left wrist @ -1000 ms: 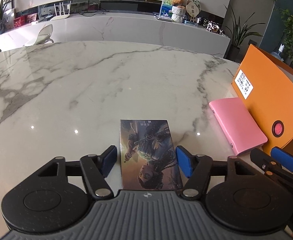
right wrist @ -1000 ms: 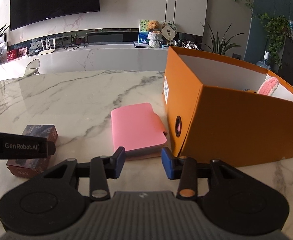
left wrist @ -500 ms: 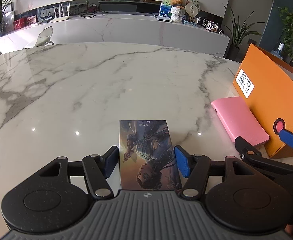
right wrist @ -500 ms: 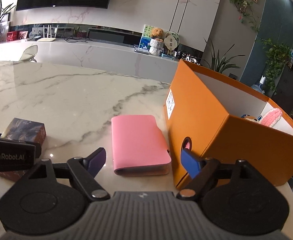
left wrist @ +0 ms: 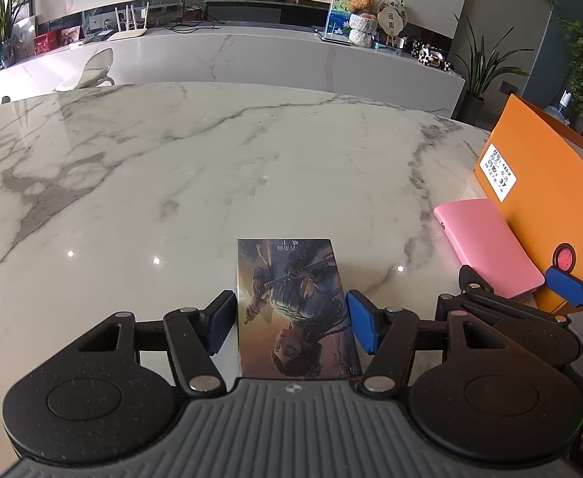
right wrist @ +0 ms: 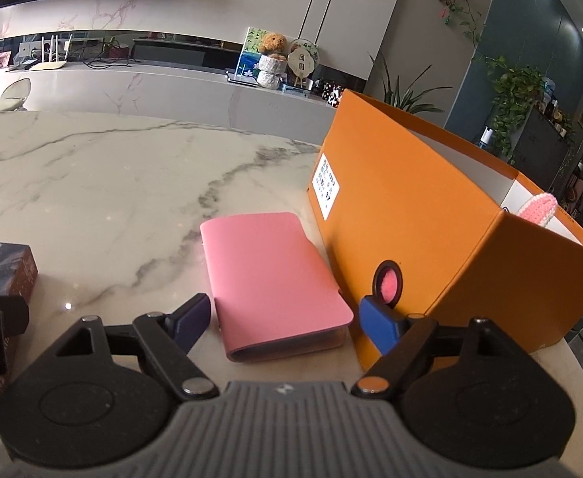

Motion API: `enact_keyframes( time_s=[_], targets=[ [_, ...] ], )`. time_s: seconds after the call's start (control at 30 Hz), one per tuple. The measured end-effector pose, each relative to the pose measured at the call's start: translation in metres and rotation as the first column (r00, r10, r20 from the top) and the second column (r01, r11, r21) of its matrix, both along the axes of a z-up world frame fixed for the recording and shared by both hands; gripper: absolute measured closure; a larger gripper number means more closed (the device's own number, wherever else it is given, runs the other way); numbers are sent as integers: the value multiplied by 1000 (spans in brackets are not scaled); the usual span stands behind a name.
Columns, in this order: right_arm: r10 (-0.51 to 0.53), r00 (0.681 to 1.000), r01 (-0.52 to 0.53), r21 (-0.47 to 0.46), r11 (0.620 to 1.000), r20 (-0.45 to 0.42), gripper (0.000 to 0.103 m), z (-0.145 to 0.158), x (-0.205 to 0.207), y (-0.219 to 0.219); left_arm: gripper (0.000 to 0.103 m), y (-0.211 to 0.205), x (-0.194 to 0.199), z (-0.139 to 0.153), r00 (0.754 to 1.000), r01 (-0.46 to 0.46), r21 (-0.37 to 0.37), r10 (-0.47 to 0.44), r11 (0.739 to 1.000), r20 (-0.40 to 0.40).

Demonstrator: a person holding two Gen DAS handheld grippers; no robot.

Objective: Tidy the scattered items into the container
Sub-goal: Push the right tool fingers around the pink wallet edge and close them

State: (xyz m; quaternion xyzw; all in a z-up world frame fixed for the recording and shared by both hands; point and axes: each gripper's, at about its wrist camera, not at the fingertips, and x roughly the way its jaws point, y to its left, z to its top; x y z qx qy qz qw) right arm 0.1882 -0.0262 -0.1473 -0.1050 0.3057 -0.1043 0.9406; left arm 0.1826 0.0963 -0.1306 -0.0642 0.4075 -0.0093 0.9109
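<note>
A small box with an illustrated cover [left wrist: 291, 302] lies on the marble table [left wrist: 172, 179]. My left gripper [left wrist: 291, 322] is shut on its sides, a blue pad against each long edge. The same box [right wrist: 0, 271] shows at the left edge of the right wrist view. A pink wallet [right wrist: 271, 275] lies flat beside the orange box [right wrist: 431, 219]. My right gripper [right wrist: 285, 322] is open and straddles the wallet's near end, with a gap at each pad. The left wrist view also shows this right gripper [left wrist: 518, 281] over the wallet [left wrist: 486, 239].
The orange box [left wrist: 550, 183] is open at the top, with a pink knitted item [right wrist: 538, 209] poking above its rim and a round hole [right wrist: 389, 283] in its near wall. The right pad sits close to that wall. A long marble counter [right wrist: 152, 91] runs behind the table.
My right gripper's jaws have spread wide, and it has moved forward until its pads flank the pink wallet's near end. The left gripper and the illustrated box have stayed in place.
</note>
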Motion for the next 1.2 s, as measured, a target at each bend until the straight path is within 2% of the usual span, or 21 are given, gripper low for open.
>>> enact_keyframes(
  time_s=[0.07,0.2,0.47,0.8,1.2],
  targets=[
    [-3,1000,3,26,1000,-2,25,1,0,-3,32,1,0,0,1000,1,-1,-1,1000,-1],
    [18,1000,-18,54,998,-10,25,3,-7,-6,32,1,0,1,1000,-2,0,2,1000,-4],
    [81,995,-74,102,992,-64,25,11,-44,2,32,1,-8,1,1000,15,1,-15,1000,-18],
    [100,985,-80,134,988,-143,25,18,-90,0,33,-10,-41,5,995,78,-3,-78,997,-64],
    [104,978,-77,152,985,-183,25,24,-133,-13,33,-17,-91,7,993,101,18,-100,995,-66]
  ],
)
